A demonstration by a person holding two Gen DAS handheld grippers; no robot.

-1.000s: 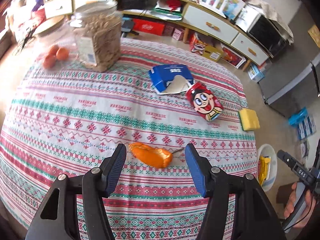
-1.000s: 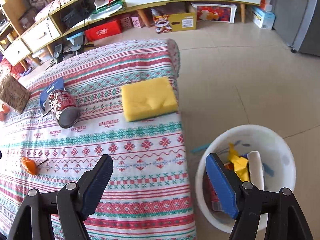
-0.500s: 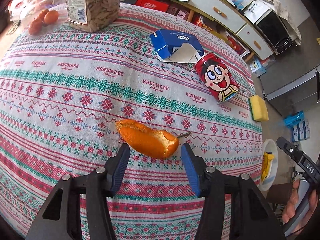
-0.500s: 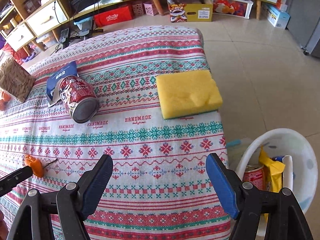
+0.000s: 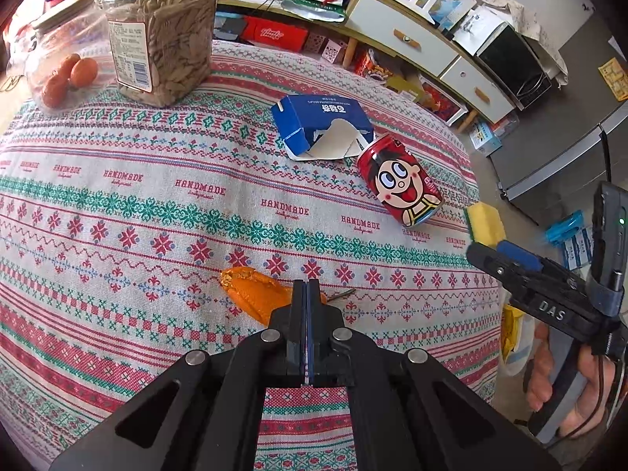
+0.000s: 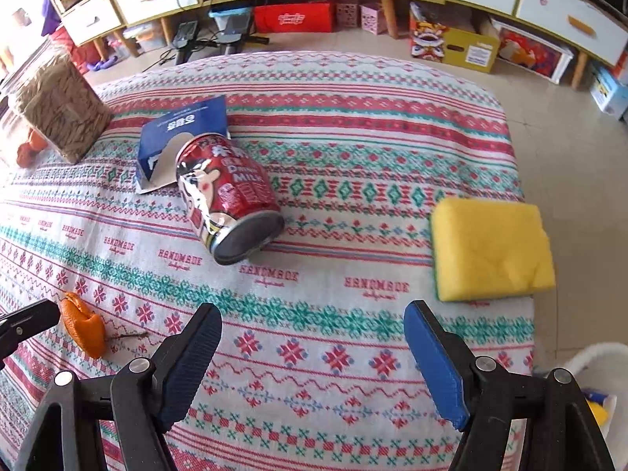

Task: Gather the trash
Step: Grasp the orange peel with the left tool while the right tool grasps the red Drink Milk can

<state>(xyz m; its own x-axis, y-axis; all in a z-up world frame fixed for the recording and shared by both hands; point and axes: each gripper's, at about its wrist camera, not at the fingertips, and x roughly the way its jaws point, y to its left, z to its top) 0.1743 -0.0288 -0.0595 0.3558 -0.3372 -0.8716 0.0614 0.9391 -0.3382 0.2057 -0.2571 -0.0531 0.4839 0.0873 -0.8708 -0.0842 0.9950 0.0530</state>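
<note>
Patterned tablecloth point(image 6: 353, 125) | tiled floor point(image 6: 569, 90) | left claw point(image 5: 306, 288) pinching orange peel point(image 5: 251, 292) | right claw point(image 6: 314, 327) wide

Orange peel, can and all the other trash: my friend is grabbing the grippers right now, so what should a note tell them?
Left gripper: shut on the orange peel, which lies on the tablecloth.
Right gripper: open and empty, above the cloth near the yellow sponge.
On the table: red milk can on its side, touching the torn blue carton.
White bin sits on the floor past the table edge, with some trash inside.
Left: bin the peel, then can and carton.
</note>
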